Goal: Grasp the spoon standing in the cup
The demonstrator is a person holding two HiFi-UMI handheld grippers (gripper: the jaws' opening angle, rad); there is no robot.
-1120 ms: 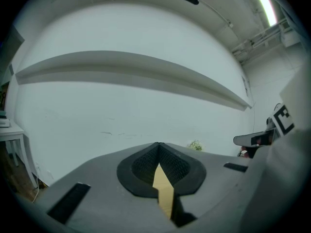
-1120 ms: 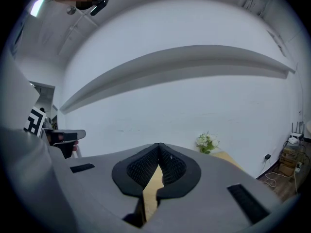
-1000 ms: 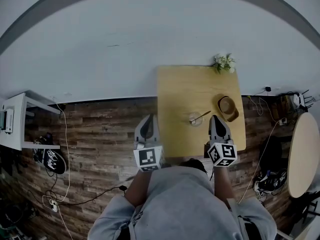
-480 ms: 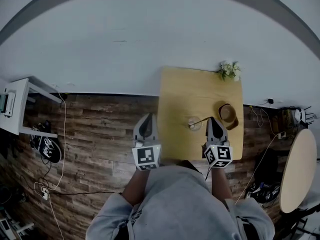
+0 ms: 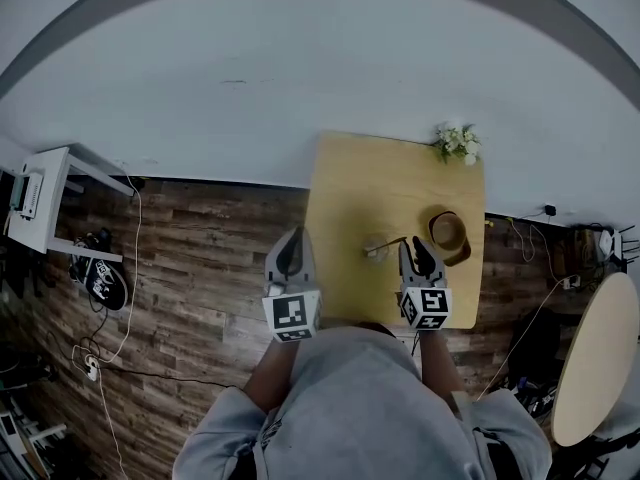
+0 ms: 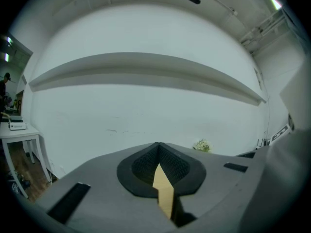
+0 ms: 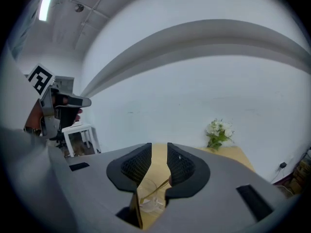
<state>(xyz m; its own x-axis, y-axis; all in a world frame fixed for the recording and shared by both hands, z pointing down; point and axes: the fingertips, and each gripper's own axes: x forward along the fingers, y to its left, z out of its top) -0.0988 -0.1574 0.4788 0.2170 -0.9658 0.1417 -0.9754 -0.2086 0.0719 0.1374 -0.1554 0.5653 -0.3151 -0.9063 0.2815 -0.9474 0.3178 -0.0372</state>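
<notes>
A moment ago my right gripper (image 5: 417,252) was pinched shut and sat further from the cup (image 5: 376,250). Now I've brought it in just beside the cup's right side and its jaws are opening, with nothing pressed between them. Looking along them, I see the cup and the spoon (image 7: 155,188) low in the gap, ahead of the pads and untouched. I take this as the set-up for the grab: I'd judge the handle has to sit between the pads before I close. My left gripper (image 5: 291,240) hangs beside the left edge of the table (image 5: 365,173), jaws together and empty. The spoon is thin and pale gold, leaning in the clear glass cup with its handle tipped toward my right gripper. The cup stands on the near part of the table, left of a brown bowl (image 5: 447,232).
</notes>
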